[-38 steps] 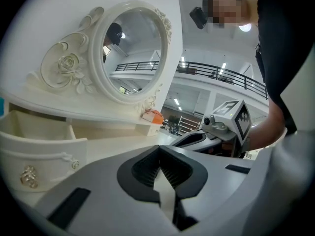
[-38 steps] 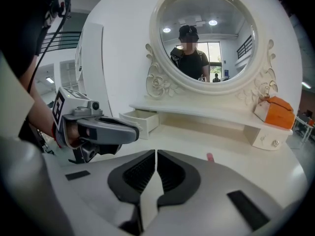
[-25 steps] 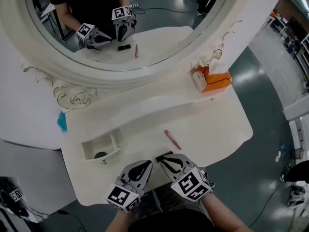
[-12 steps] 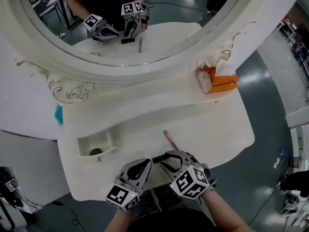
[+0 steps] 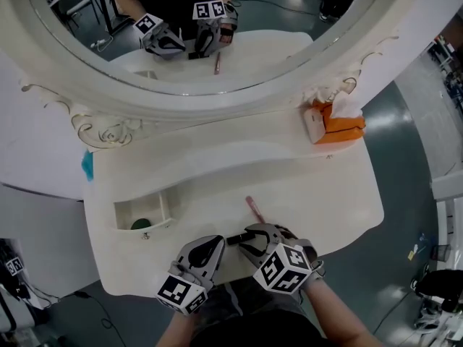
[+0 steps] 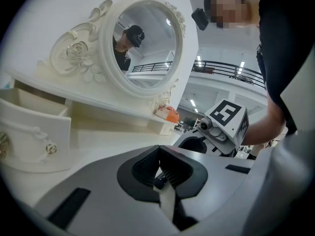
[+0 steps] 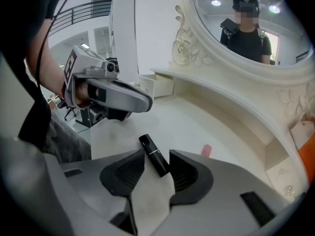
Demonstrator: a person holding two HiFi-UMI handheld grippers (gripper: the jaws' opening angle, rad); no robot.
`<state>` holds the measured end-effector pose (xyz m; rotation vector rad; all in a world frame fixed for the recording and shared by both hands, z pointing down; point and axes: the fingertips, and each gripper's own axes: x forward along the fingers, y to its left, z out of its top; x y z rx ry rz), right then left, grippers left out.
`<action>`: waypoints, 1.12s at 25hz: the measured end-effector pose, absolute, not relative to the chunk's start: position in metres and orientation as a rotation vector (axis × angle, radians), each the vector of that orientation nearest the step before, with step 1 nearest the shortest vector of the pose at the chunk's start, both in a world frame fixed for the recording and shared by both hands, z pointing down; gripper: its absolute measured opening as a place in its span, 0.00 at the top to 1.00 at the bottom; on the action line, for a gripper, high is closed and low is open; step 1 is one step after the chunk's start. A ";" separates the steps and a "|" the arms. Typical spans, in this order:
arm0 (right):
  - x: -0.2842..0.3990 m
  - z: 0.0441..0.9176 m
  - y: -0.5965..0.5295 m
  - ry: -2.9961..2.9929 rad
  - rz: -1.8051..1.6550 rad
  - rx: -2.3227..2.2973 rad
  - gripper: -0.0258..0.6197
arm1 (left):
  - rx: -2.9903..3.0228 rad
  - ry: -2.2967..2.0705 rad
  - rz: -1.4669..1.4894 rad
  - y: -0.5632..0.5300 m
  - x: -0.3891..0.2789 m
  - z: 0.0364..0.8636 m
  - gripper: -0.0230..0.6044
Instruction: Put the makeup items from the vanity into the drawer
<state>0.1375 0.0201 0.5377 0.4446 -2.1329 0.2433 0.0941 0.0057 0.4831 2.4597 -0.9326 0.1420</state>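
A: Head view: black lipstick [image 5: 234, 239] lies at the surface [image 5: 318, 194] front edge under the right gripper [image 5: 244, 238], drawer [image 5: 145, 212] open well left

B: Its own view shows the left gripper [image 6: 160, 154] with fingers pressed together

A: Right gripper view: fingers just opening, spread wide, lipstick loose between them

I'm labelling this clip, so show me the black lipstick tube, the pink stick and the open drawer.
black lipstick tube [image 7: 153, 156], right gripper view, middle of its barrel.
pink stick [image 5: 255, 209], head view, middle of its length.
open drawer [image 5: 148, 210], head view, bare inner floor.
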 end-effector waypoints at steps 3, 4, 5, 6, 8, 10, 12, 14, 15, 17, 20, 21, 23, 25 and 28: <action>0.137 0.541 0.020 -2.132 0.249 0.402 0.71 | 2.447 -0.957 0.142 0.004 0.093 0.484 0.94; 0.137 0.542 0.020 -2.130 0.245 0.385 0.71 | 2.443 -0.966 0.142 0.003 0.093 0.485 0.94; 0.137 0.544 0.021 -2.127 0.237 0.367 0.71 | 2.438 -0.975 0.141 0.003 0.092 0.485 0.94; 0.137 0.545 0.021 -2.124 0.229 0.349 0.72 | 2.435 -0.984 0.139 0.002 0.091 0.485 0.94; 0.136 0.548 0.023 -2.113 0.218 0.308 0.72 | 2.428 -1.001 0.135 0.001 0.090 0.486 0.94; 0.135 0.552 0.027 -2.102 0.216 0.265 0.72 | 2.422 -1.018 0.134 0.000 0.088 0.486 0.94; 0.134 0.553 0.029 -2.106 0.222 0.241 0.76 | 2.420 -1.035 0.133 -0.001 0.086 0.488 0.94; 0.134 0.553 0.029 -2.116 0.228 0.235 0.77 | 2.414 -1.047 0.131 -0.001 0.085 0.489 0.94; 0.134 0.553 0.029 -2.119 0.231 0.235 0.77 | 2.411 -1.049 0.131 -0.002 0.086 0.488 0.94; 0.134 0.553 0.029 -2.120 0.229 0.232 0.77 | 2.408 -1.051 0.134 -0.003 0.087 0.487 0.94; 0.134 0.552 0.029 -2.118 0.208 0.231 0.78 | 2.410 -1.059 0.133 -0.003 0.087 0.487 0.94; 0.134 0.551 0.029 -2.121 0.205 0.234 0.78 | 2.411 -1.063 0.132 -0.003 0.087 0.487 0.94; 0.134 0.549 0.029 -2.132 0.207 0.241 0.78 | 2.410 -1.072 0.131 -0.003 0.086 0.486 0.94; 0.133 0.544 0.029 -2.150 0.212 0.247 0.78 | 2.405 -1.085 0.132 -0.003 0.085 0.483 0.94; 0.129 0.534 0.026 -2.192 0.218 0.244 0.78 | 2.400 -1.128 0.127 -0.002 0.081 0.478 0.94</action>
